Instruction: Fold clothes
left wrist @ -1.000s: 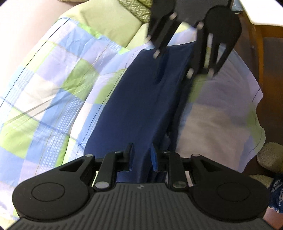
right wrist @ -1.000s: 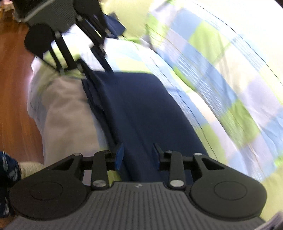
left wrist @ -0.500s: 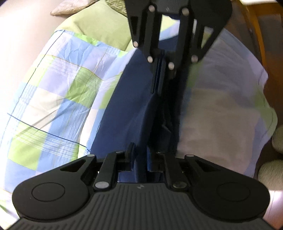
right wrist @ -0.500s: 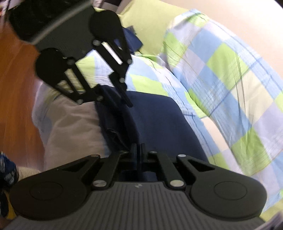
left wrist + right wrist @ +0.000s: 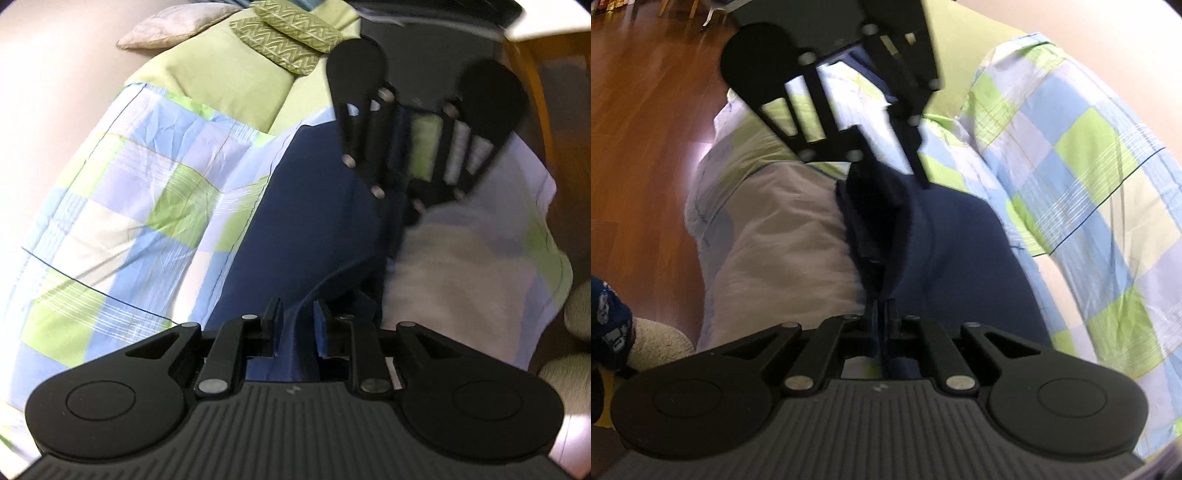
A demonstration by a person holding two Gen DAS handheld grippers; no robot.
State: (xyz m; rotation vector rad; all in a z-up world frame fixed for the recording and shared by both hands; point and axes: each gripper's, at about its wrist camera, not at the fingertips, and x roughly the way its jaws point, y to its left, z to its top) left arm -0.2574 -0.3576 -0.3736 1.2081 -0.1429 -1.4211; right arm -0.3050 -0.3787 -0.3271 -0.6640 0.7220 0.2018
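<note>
Your right tongs [image 5: 882, 325] pinch the navy garment [image 5: 314, 221] lying on the checked bed [image 5: 129, 206], while your left tongs [image 5: 297, 325] gape around its fold, presumably releasing.

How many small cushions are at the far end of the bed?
2: a grey cushion by the wall and a green zigzag cushion beside it. Others may be hidden.
</note>
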